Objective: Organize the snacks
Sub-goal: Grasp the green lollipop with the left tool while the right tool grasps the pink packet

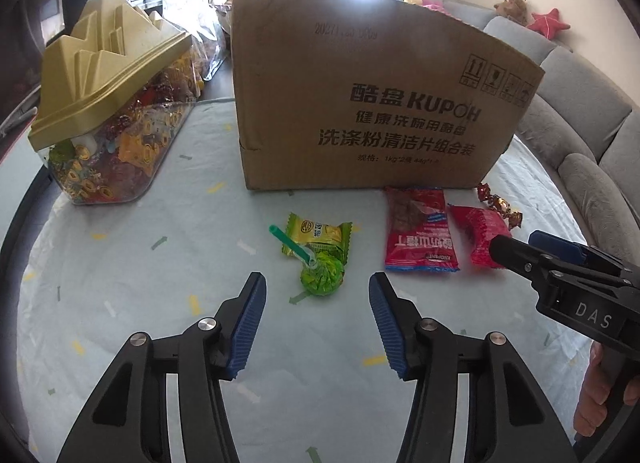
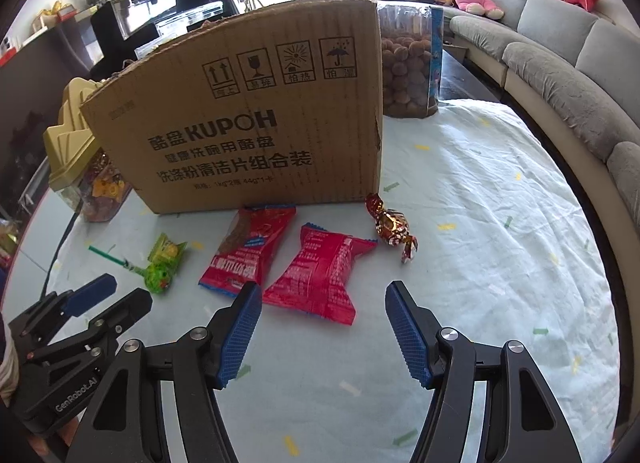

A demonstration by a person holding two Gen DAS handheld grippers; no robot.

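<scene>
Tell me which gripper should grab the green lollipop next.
Left. The left gripper is open with the lollipop lying just ahead between its fingers. The right gripper is open over a red packet, further from it.

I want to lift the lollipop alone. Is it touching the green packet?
Touching. In the left wrist view the lollipop lies overlapping the green packet, its stick crossing the wrapper with no cloth showing between them.

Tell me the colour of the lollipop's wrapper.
Green, with a teal stick; the lollipop shows best in the left wrist view.
</scene>
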